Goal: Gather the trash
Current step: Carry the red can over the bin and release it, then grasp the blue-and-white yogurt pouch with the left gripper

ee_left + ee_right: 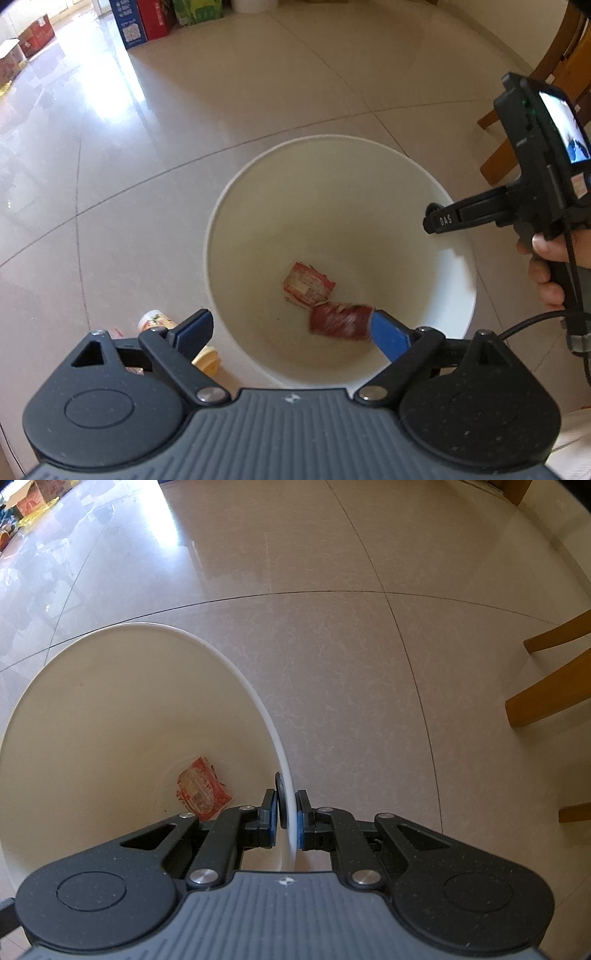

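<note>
Left gripper point(291, 328) gaped over white bin point(236, 206), red wrapper point(340, 319) blurred between; right gripper point(286, 818) clamped bin rim; yogurt bottle point(157, 319) outside left finger.

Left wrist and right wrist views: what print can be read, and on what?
"DAS": white letters on the right gripper, black, clamped on the white plastic bin rim.
Red crumpled wrappers in the bin: print too blurred.
Blue and red cardboard boxes at the wall: too small.
Small printed cup on the floor: unreadable.
</note>
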`<act>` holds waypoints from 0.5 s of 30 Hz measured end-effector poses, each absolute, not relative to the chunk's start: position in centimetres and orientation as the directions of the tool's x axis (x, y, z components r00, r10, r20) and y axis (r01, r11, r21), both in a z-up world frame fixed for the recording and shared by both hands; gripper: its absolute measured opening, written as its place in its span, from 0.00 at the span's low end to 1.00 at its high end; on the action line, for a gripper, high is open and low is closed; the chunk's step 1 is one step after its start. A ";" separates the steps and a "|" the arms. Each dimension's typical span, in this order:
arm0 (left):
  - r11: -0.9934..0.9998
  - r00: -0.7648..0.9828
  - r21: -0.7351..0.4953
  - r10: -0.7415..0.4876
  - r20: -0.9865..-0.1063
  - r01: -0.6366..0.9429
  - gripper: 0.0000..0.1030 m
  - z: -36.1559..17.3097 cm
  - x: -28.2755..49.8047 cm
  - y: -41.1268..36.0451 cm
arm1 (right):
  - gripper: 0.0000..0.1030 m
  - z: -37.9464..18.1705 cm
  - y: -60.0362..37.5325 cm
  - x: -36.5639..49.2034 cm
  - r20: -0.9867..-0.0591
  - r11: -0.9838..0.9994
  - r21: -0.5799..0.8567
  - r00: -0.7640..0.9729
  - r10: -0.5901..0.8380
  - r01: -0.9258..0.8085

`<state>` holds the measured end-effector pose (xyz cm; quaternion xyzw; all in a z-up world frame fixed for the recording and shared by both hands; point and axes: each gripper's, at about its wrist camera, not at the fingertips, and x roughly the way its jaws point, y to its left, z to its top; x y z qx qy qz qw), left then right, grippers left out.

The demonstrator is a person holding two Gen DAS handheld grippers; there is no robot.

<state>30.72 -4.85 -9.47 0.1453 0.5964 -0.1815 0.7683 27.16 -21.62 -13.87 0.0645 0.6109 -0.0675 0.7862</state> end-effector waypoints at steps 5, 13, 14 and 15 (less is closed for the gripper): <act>0.898 0.263 0.026 -0.102 -0.959 0.440 0.92 -8.4 30.0 -3.4 | 0.12 -13.9 -21.6 27.1 -0.969 0.982 0.020 0.246 -0.027 0.185; 0.956 0.330 0.021 -0.080 -0.941 0.293 0.94 -7.3 28.7 4.1 | 0.12 -14.0 -21.4 27.0 -0.968 0.984 0.012 0.249 -0.033 0.179; 0.964 0.330 0.013 -0.078 -0.941 0.264 0.95 -7.5 28.4 5.4 | 0.12 -14.0 -21.4 27.0 -0.968 0.984 0.012 0.249 -0.034 0.180; 0.972 0.331 0.004 -0.075 -0.940 0.233 0.95 -7.7 28.1 6.8 | 0.12 -14.0 -21.4 27.0 -0.968 0.983 0.012 0.248 -0.034 0.182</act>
